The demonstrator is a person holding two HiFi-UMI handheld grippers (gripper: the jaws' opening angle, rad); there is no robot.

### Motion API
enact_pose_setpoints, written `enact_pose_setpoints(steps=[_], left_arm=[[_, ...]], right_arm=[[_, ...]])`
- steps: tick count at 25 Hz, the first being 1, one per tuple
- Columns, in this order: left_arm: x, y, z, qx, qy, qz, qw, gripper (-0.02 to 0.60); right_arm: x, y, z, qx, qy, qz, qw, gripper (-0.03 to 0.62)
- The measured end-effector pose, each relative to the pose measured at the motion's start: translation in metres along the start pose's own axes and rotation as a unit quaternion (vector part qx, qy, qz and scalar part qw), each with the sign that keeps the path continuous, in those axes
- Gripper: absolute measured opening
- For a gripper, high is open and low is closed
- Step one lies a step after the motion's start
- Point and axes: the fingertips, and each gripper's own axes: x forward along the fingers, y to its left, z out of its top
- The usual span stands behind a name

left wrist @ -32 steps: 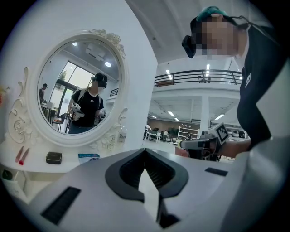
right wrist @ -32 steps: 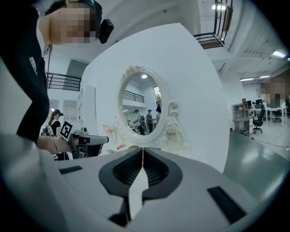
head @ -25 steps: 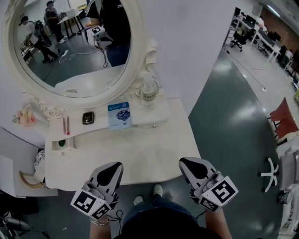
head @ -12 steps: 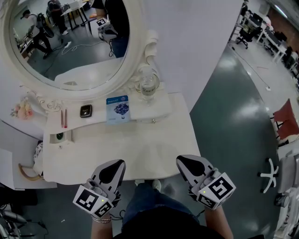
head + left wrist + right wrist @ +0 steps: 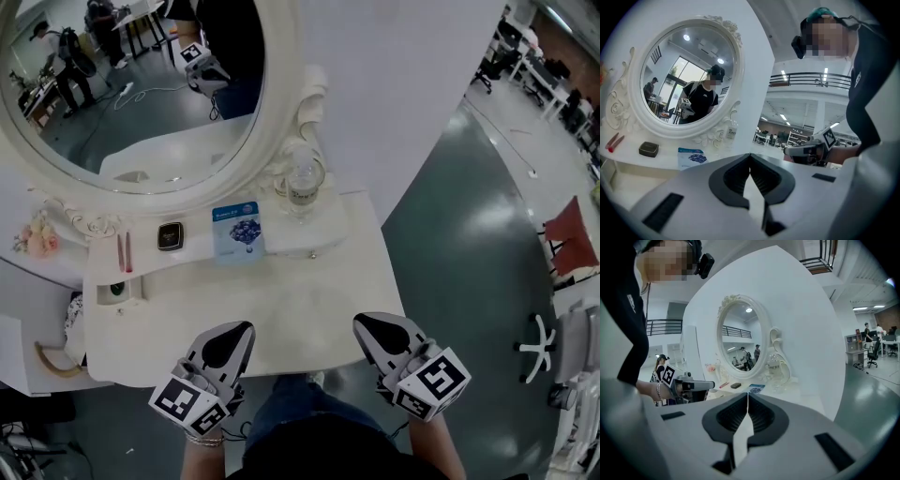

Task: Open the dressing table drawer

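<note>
While both hover at the near edge of the white table (image 5: 281,309), the head view puts the left gripper (image 5: 238,328) over the left half of that edge and the right gripper (image 5: 364,322) close to the near right corner, well apart from each other. Along the far edge runs a raised tier under an oval mirror (image 5: 141,94). On the tier lie two red sticks (image 5: 124,251), a dark compact (image 5: 170,236) and a blue packet (image 5: 235,231), with a glass bottle (image 5: 302,183) at its right end. The drawer (image 5: 300,251) that can be made out is a small one in the front of this tier, towards the far right corner, with a tiny knob, and it sits closed, far from both grippers. At the tier's left end a small open compartment (image 5: 117,291) juts forward. From the left gripper view, the left gripper is clenched, its jaws meeting at the tips with nothing between them; beyond them are the mirror, the compact and the packet, and the right gripper juts in from the right. From the right gripper view, the right gripper is likewise clenched on nothing, tips together, pointing towards the mirror and bottle, with the left gripper level at the left.
</note>
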Motion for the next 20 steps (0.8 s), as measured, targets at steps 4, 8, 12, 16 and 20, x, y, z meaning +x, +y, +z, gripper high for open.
enact_pose_setpoints(steps=[4,8,12,16,20], left_arm=[[0.012,0.015,0.001,0.001,0.009,-0.014,0.9999,0.018],[0.023,0.024,-0.003,0.009,0.028,-0.029,0.9991,0.017],[0.033,0.033,-0.007,0.014,0.038,-0.043,0.9982,0.018],[0.041,0.04,-0.011,0.013,0.046,-0.057,0.9972,0.018],[0.048,0.046,-0.017,0.005,0.054,-0.073,0.9959,0.018]], right_arm=[[0.012,-0.005,0.003,0.006,-0.001,-0.012,1.0,0.02],[0.022,-0.008,0.005,0.015,-0.004,-0.017,1.0,0.02],[0.032,-0.014,0.005,0.02,0.0,-0.029,0.999,0.02],[0.043,-0.016,0.004,0.025,0.007,-0.036,0.999,0.02],[0.056,-0.017,0.006,0.028,0.011,-0.04,0.999,0.02]])
